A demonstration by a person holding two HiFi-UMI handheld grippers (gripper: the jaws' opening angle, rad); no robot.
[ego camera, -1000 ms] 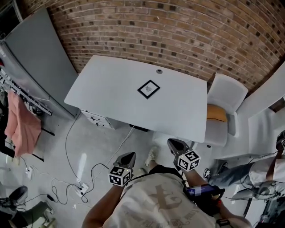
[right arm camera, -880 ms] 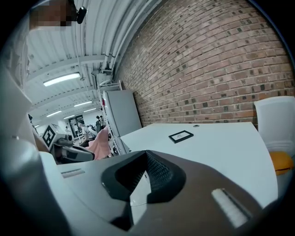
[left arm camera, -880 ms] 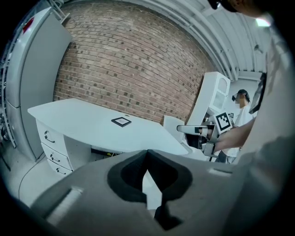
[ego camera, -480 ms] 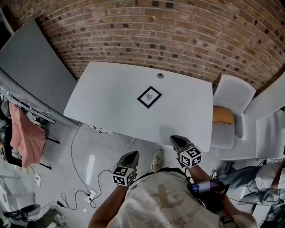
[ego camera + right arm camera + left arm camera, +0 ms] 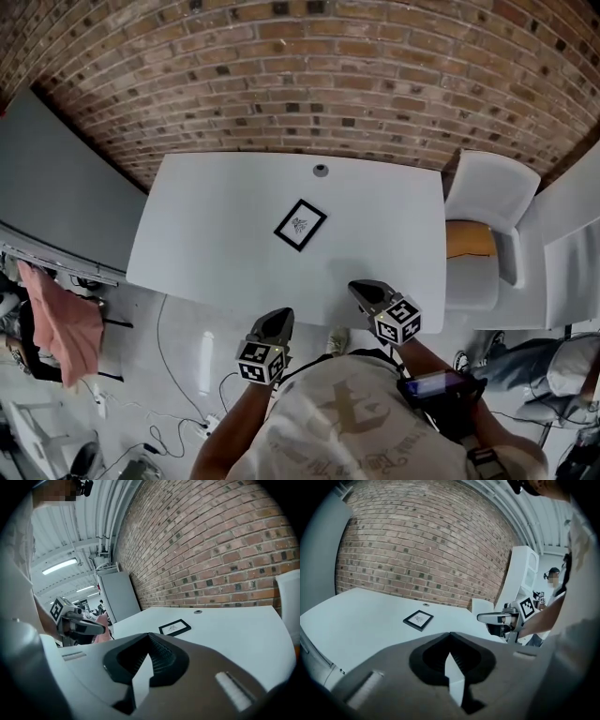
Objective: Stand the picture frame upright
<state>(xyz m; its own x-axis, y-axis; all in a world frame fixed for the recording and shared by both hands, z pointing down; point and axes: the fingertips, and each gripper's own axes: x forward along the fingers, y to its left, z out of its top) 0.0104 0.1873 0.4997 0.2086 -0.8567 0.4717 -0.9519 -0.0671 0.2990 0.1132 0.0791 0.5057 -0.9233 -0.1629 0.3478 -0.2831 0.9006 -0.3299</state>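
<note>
A black picture frame (image 5: pixel 300 225) lies flat on a white table (image 5: pixel 206 234), well ahead of both sets of jaws. The left gripper (image 5: pixel 277 320) and right gripper (image 5: pixel 362 290) hover near the table's front edge, jaws pressed together, holding nothing.

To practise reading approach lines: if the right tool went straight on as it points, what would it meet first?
Most likely the white table top, short of the picture frame: the right tool tilts slightly down, aimed roughly at the frame. Depth is hard to judge.
</note>
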